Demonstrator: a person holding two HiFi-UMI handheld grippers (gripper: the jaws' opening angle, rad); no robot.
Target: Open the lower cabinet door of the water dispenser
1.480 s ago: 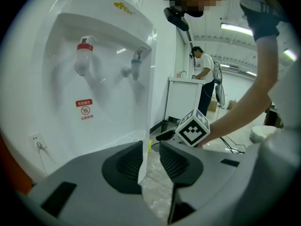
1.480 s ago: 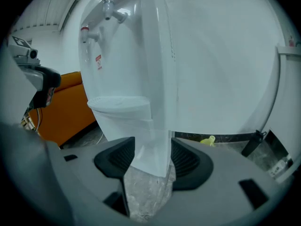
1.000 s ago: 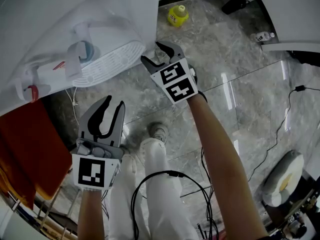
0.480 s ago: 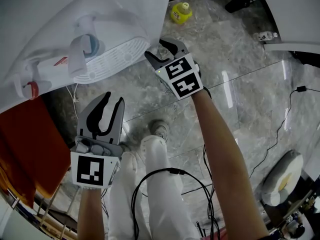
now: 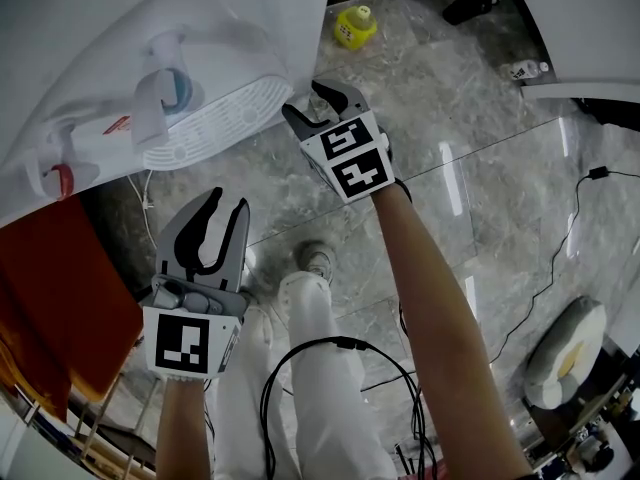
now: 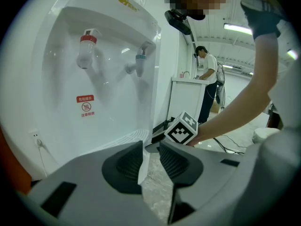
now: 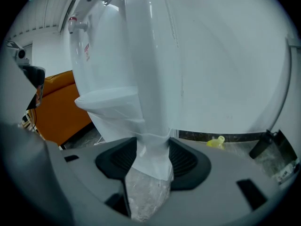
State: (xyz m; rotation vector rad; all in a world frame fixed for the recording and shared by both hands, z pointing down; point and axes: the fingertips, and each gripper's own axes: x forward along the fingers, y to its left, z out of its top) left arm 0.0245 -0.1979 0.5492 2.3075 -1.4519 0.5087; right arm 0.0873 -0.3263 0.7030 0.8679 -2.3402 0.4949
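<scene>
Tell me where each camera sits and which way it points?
Head view: on the person's head, looking down at the floor, water dispenser, both forearms, left gripper, right gripper and legs.
Left gripper view: on that gripper, looking along its jaws at the dispenser's taps; the right forearm shows.
Right gripper view: on that gripper, looking along its jaws, which hold the dispenser's white edge.
Shared: head and right gripper views show the yellow bottle.

Yellow bottle [image 5: 354, 26] on marble floor [image 5: 480, 118] (nr wall); orange obj [image 5: 60, 288] left.
</scene>
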